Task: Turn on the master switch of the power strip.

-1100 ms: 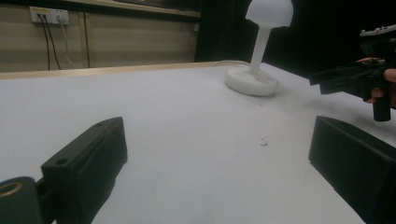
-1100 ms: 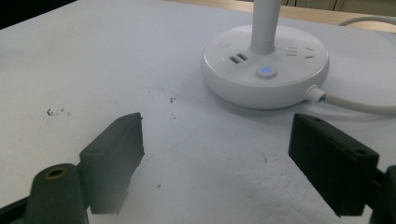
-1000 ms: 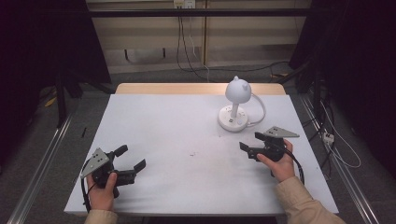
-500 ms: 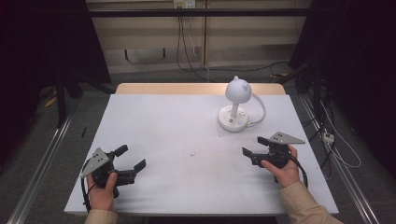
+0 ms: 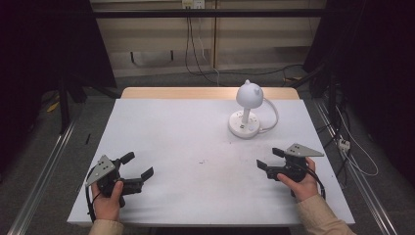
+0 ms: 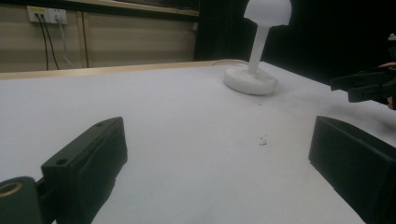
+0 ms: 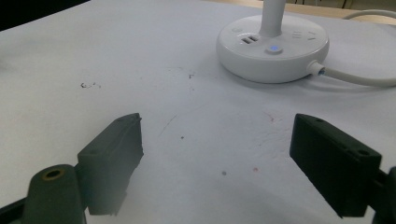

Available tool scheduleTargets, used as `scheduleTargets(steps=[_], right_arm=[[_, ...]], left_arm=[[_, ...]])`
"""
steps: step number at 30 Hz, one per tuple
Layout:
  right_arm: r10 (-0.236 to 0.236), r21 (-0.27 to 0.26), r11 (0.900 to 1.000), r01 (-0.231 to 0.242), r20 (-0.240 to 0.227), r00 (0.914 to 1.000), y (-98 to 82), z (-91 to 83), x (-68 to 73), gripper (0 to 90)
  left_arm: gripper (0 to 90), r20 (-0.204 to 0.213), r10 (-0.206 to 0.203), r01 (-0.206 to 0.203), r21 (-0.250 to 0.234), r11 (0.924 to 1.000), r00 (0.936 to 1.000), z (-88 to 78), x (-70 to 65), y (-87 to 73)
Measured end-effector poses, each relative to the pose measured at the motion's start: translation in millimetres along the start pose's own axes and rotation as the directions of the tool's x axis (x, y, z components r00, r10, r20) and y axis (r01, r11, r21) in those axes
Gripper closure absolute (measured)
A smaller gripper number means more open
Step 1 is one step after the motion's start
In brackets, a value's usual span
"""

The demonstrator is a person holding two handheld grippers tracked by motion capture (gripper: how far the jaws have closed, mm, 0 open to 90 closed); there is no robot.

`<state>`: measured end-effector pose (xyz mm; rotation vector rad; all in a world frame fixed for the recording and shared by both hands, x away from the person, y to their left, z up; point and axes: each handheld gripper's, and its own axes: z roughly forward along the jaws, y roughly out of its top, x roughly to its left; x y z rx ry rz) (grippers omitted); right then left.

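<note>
- White counter (image 5: 195,142), wood strip along far edge; faint dark specks near centre.
- Lamp (image 5: 248,115), white, upright on round base at far right of counter; cord loops off its right side.
- Left tool (image 5: 138,167) near left corner, held low, jaws wide apart, nothing between.
- Right tool (image 5: 270,159) near right, short of lamp and apart from it, jaws spread, empty.

White desk lamp (image 5: 247,111), upright on your worktop (image 5: 176,147).
Round base with USB ports, dome head, cord trailing right; far-right area.
</note>
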<state>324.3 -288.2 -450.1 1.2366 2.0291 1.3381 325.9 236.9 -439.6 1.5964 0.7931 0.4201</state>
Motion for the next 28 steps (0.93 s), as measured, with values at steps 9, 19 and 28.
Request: scheduleTargets(steps=[9, 19, 28], right_arm=[[0.001, -0.016, 1.0, -0.001, 0.0, 1.0, -4.7, -9.8, 1.7, 16.0], [-0.008, -0.014, 1.0, 0.008, -0.004, 1.0, -10.2, -14.9, 3.5, 15.2], [-0.009, -0.005, 1.0, 0.009, -0.004, 0.9999, -15.4, -22.9, 4.6, 13.7]], left_arm=[[4.1, -0.001, 0.003, -0.003, 0.0, 1.0, 1.0, -0.1, -0.4, 0.7], [4.1, 0.0, 0.003, -0.003, 0.003, 1.0, 1.0, 1.0, -0.6, 0.1], [4.2, -0.01, -0.002, 0.002, 0.018, 0.9998, 1.0, 3.8, 0.0, -0.5]])
